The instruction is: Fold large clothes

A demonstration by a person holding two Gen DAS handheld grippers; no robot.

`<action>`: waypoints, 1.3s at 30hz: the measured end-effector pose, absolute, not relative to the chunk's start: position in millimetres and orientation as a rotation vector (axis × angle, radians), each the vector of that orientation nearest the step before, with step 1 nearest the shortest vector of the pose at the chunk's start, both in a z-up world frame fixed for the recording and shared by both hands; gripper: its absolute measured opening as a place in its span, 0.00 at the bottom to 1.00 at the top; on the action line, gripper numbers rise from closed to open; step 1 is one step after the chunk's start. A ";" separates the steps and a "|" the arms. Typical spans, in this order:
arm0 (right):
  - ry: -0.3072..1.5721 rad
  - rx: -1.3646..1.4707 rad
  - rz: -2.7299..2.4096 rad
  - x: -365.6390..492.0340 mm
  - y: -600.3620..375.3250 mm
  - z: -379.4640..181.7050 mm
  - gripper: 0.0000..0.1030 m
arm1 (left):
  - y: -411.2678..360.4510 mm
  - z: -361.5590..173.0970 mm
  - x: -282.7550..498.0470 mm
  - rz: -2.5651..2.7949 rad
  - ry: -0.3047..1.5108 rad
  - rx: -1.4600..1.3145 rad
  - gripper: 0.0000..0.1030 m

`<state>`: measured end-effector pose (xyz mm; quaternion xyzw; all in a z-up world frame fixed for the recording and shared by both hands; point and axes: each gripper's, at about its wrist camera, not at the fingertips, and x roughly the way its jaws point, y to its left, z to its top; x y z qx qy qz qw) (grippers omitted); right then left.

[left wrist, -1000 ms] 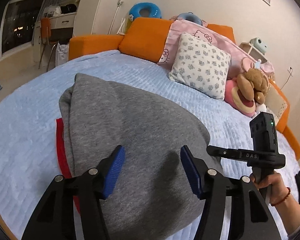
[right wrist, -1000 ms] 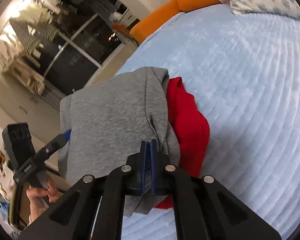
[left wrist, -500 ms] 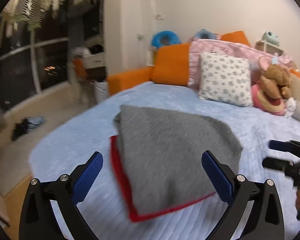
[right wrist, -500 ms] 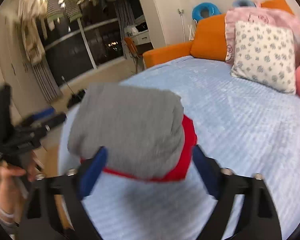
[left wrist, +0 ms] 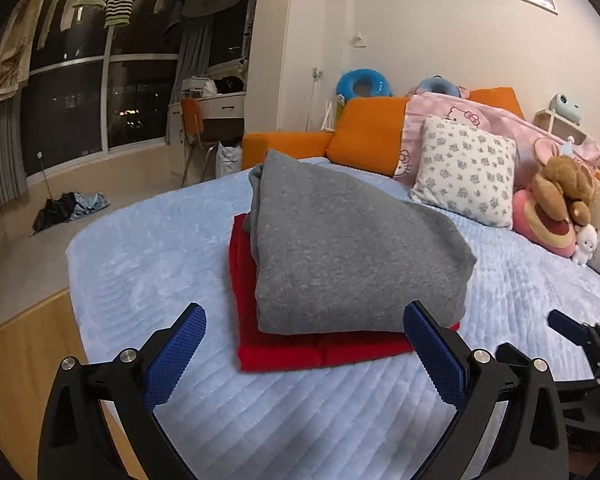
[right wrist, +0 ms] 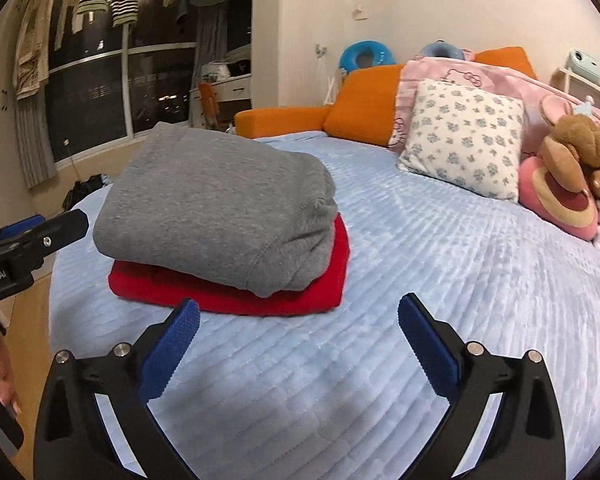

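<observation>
A folded grey sweatshirt [left wrist: 340, 248] lies on top of a folded red garment [left wrist: 300, 348] on the light blue bed [left wrist: 148, 264]. The same stack shows in the right wrist view, grey [right wrist: 216, 208] over red [right wrist: 260, 296]. My left gripper [left wrist: 304, 356] is open and empty, held back from the stack's near edge. My right gripper [right wrist: 300, 344] is open and empty, just in front of the stack and to its right. Neither touches the clothes.
A floral pillow [left wrist: 464, 168], pink and orange cushions [left wrist: 364, 136] and plush toys [left wrist: 560, 200] line the head of the bed. The bed's left edge drops to a wooden floor [left wrist: 24, 340]. A desk and chair [left wrist: 204, 120] stand by the window.
My right gripper let go of the grey sweatshirt and opened. Both grippers pulled back from the stack, which now lies alone on the bed.
</observation>
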<state>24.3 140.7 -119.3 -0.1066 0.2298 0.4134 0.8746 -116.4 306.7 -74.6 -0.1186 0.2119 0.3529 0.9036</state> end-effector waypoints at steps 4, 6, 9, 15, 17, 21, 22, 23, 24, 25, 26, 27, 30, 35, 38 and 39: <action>0.464 -0.178 0.839 25.9 132.8 -124.2 0.95 | 302.2 -81.0 -107.8 0.753 0.446 -0.215 0.97; 0.450 -0.162 0.837 25.7 129.2 -124.7 0.95 | 300.1 -82.7 -101.5 0.746 0.445 -0.200 0.97; 0.431 -0.161 0.854 24.5 129.8 -125.1 0.95 | 296.9 -85.1 -94.4 0.730 0.436 -0.182 0.97; 0.429 -0.182 0.903 20.0 141.4 -123.7 0.95 | 299.6 -93.0 -82.3 0.733 0.478 -0.180 0.97; 0.425 -0.195 0.920 17.6 145.5 -123.3 0.95 | 302.4 -94.4 -83.0 0.723 0.477 -0.201 0.97; 0.415 -0.210 0.933 12.6 152.2 -122.5 0.95 | 307.8 -95.2 -84.6 0.726 0.475 -0.215 0.97; 0.415 -0.209 0.938 12.9 152.9 -122.2 0.95 | 308.3 -94.6 -85.6 0.734 0.468 -0.213 0.97; 0.414 -0.211 0.939 12.2 154.1 -121.7 0.95 | 309.0 -94.5 -87.7 0.737 0.465 -0.211 0.97; 0.412 -0.213 0.940 11.6 154.6 -121.4 0.95 | 309.4 -93.6 -88.2 0.736 0.458 -0.206 0.97; 0.411 -0.215 0.941 12.0 155.2 -121.4 0.95 | 309.6 -93.1 -88.1 0.733 0.457 -0.201 0.97; 0.413 -0.216 0.941 11.7 156.1 -121.0 0.95 | 309.3 -92.4 -87.2 0.733 0.457 -0.197 0.97; 0.412 -0.215 0.941 11.8 156.0 -121.3 0.95 | 308.5 -91.8 -87.3 0.732 0.456 -0.192 0.97; 0.410 -0.219 0.941 11.0 157.1 -120.8 0.95 | 305.8 -91.0 -86.4 0.724 0.452 -0.183 0.97; 0.407 -0.226 0.940 11.3 157.2 -119.7 0.95 | 301.5 -89.7 -80.8 0.727 0.461 -0.155 0.97; 0.411 -0.223 0.938 12.4 156.6 -120.0 0.95 | 300.1 -89.2 -80.5 0.729 0.464 -0.149 0.97; 0.412 -0.222 0.936 12.7 156.7 -120.2 0.95 | 300.4 -88.8 -80.4 0.729 0.464 -0.146 0.97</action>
